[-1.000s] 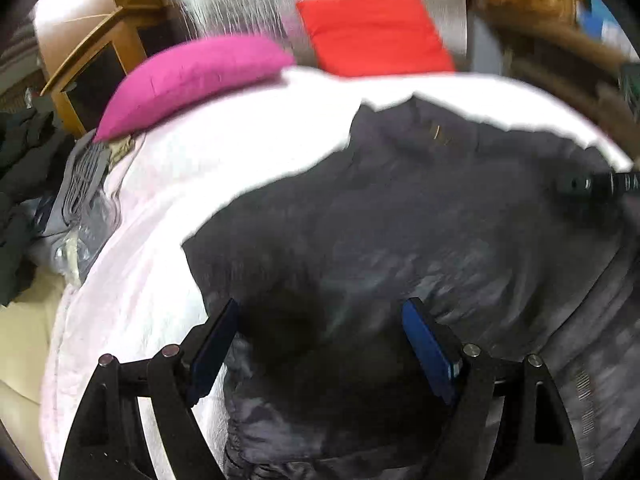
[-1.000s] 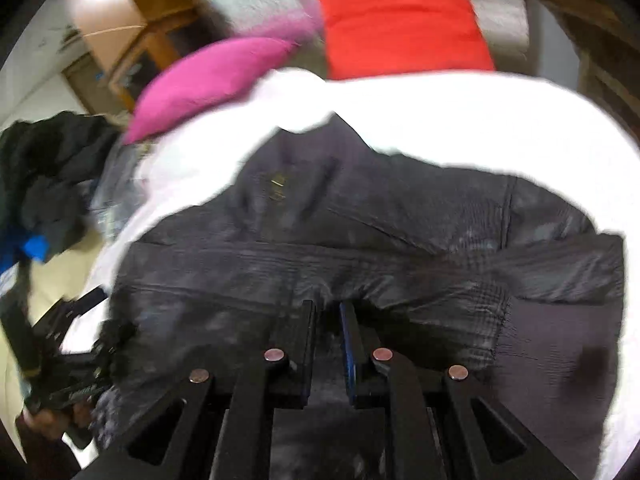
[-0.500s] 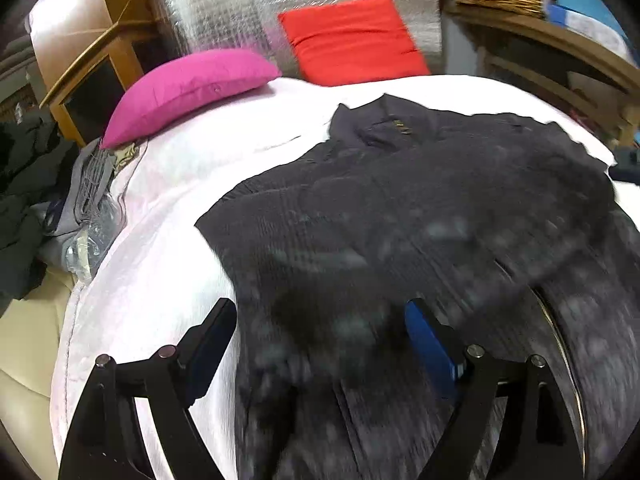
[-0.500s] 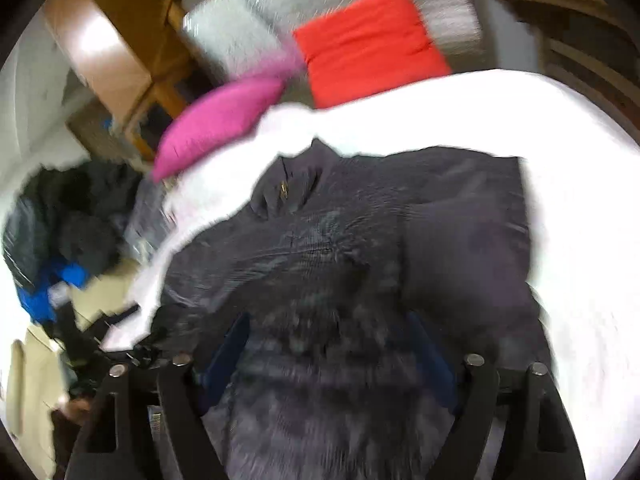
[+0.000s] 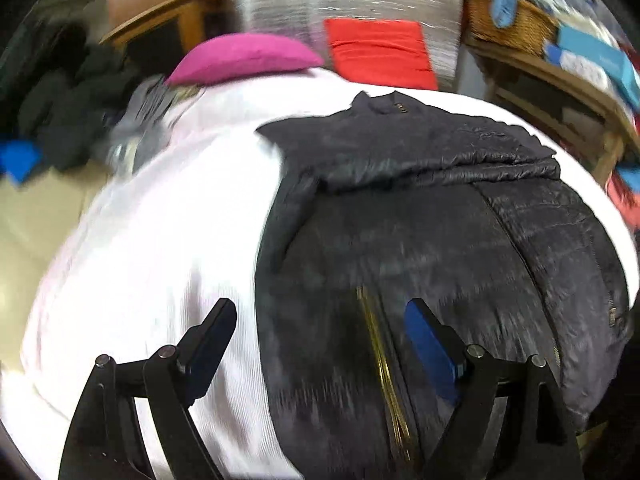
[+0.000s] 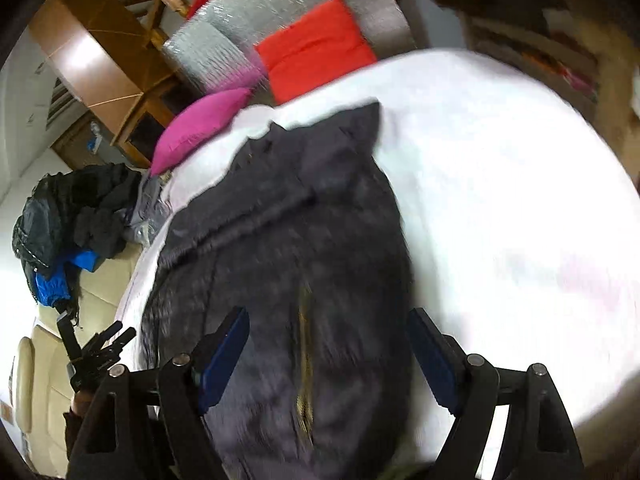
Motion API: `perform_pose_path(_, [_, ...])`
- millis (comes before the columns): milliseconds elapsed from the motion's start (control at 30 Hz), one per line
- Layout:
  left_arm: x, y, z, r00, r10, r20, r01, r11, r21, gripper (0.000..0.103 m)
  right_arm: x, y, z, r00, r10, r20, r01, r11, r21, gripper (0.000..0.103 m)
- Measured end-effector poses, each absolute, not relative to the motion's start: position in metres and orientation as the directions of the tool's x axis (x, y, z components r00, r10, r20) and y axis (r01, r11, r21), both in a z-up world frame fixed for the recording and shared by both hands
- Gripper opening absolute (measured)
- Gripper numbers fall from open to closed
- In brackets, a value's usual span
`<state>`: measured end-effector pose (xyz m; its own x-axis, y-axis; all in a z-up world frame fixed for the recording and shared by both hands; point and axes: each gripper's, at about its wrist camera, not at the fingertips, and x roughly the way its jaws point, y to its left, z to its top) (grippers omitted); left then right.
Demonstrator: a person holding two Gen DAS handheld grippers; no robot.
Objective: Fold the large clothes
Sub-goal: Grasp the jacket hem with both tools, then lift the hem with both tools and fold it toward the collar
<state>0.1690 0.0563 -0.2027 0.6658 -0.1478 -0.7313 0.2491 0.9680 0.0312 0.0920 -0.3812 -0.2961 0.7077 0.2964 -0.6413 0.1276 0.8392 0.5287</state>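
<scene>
Both tools, left [image 5: 320, 344] and right [image 6: 326, 354], gape over the jacket [image 5: 420, 240]; only the right view shows the blurred clothes heap [image 6: 76, 216].

Bed [image 5: 160, 248], white cover: one dark jacket [image 5: 420, 240] lying flat, folded; one pink pillow [image 5: 244, 58] at far edge.

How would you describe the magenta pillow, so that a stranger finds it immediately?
Start from the white bedcover with the dark jacket on it. At its far edge lies the magenta pillow, left of a red cushion. It alone is pink and plump; the red one is flat and rectangular.
</scene>
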Motion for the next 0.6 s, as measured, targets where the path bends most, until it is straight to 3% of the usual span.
perform_pose_path(333, [0.117, 0.095, -0.239, 0.544, -0.238, -0.804, 0.156, 0.971, -0.182, 0.087, 0.038, -0.367, -0.354, 0.597, 0.383, -0.705, 0.203, 0.778, 0.595, 0.083])
perform_pose_path(600, [0.112, 0.109, -0.257, 0.469, -0.284, -0.836, 0.026, 0.951, -0.309, 0.089, 0.052, -0.334, -0.395, 0.496, 0.436, -0.751, 0.240, 0.762, 0.601, 0.083])
